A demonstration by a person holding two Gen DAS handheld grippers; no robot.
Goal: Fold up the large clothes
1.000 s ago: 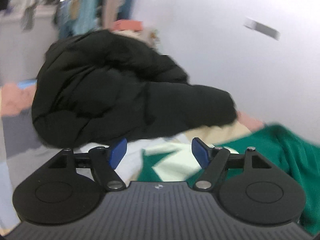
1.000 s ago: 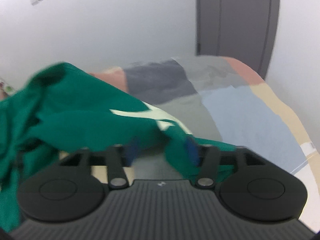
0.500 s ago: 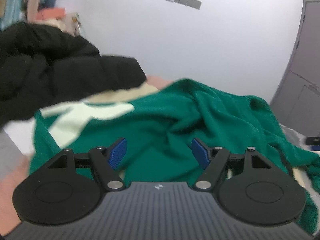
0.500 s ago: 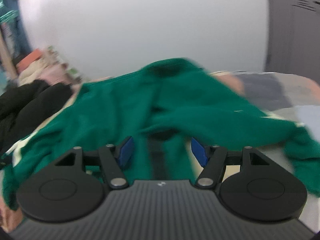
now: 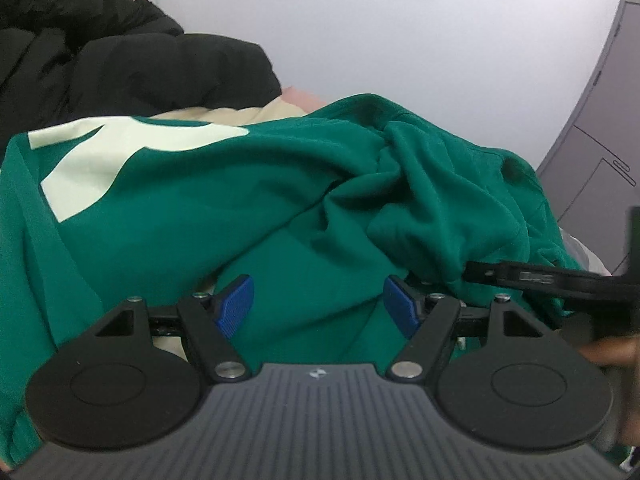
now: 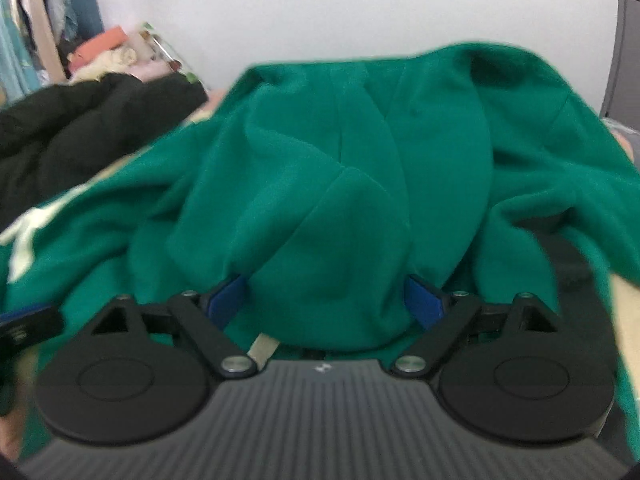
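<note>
A large green sweatshirt (image 5: 280, 184) with a pale print (image 5: 92, 160) lies crumpled on the bed. My left gripper (image 5: 319, 306) hovers low over its near part, open, with cloth below the blue pads (image 5: 236, 304) but nothing pinched. The right gripper (image 5: 520, 276) shows at that view's right edge. In the right wrist view my right gripper (image 6: 325, 300) has its jaws opening. A rounded fold of the green sweatshirt (image 6: 340, 216) bulges between them, and the pads (image 6: 424, 300) stand at its sides without squeezing it. The left gripper (image 6: 28, 322) shows at the left edge.
A black puffy jacket (image 5: 100, 60) is heaped at the back left, also seen as the jacket (image 6: 80, 128) in the right view. Folded clothes (image 6: 116, 52) are piled beyond it. A white wall (image 5: 400, 40) and a grey door (image 5: 600, 140) stand behind the bed.
Both grippers swung from the sides toward the green sweatshirt and dropped closer to it. The right gripper's jaws stand wider than before, now with a green fold between them.
</note>
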